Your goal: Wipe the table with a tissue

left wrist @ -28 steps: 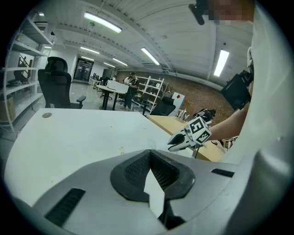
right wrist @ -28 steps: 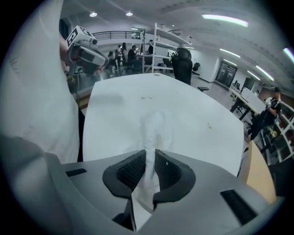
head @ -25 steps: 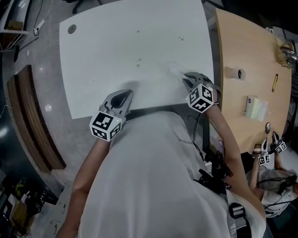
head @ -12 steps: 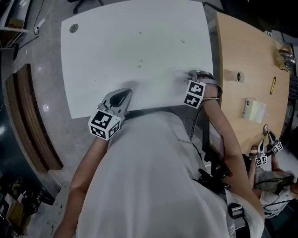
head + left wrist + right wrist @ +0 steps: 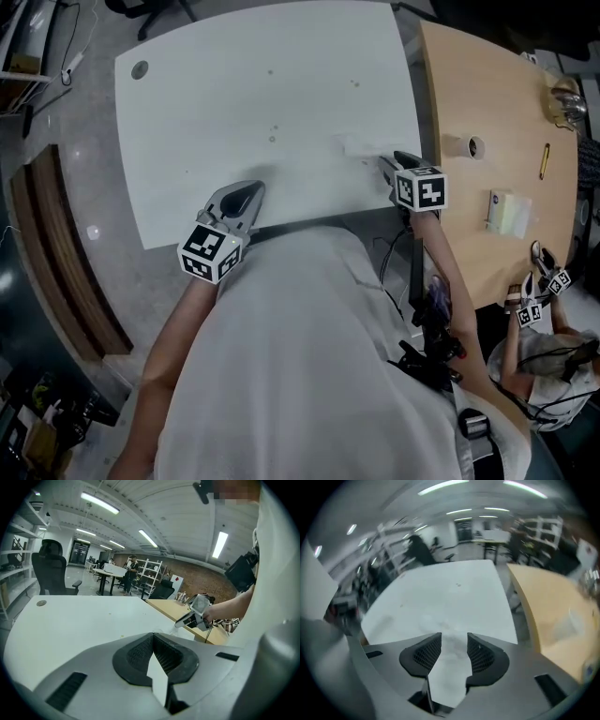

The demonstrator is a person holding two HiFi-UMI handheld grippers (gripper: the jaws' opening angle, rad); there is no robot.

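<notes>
A crumpled white tissue (image 5: 354, 144) lies on the white table (image 5: 234, 94) near its right front corner. My right gripper (image 5: 382, 159) points steeply down just behind it. Its jaws have just been opening and stand apart, and nothing is pinched between the pads. In the right gripper view the tissue (image 5: 437, 619) shows just ahead of the right gripper (image 5: 454, 637). My left gripper (image 5: 246, 192) rests at the table's front edge, fingertips together and empty. In the left gripper view its tips (image 5: 153, 635) meet, and the right gripper (image 5: 181, 622) shows beyond them.
A wooden table (image 5: 487, 103) adjoins on the right, carrying a tape roll (image 5: 466, 145), a pen (image 5: 544, 161) and a pale packet (image 5: 511, 212). Another person's grippers (image 5: 539, 305) show at the far right. A grommet hole (image 5: 140, 68) marks the white table's far left corner.
The right gripper rolled so its marker cube faces up, and drew back to the right. Its jaws opened and the tissue stayed on the table. The left gripper kept still.
</notes>
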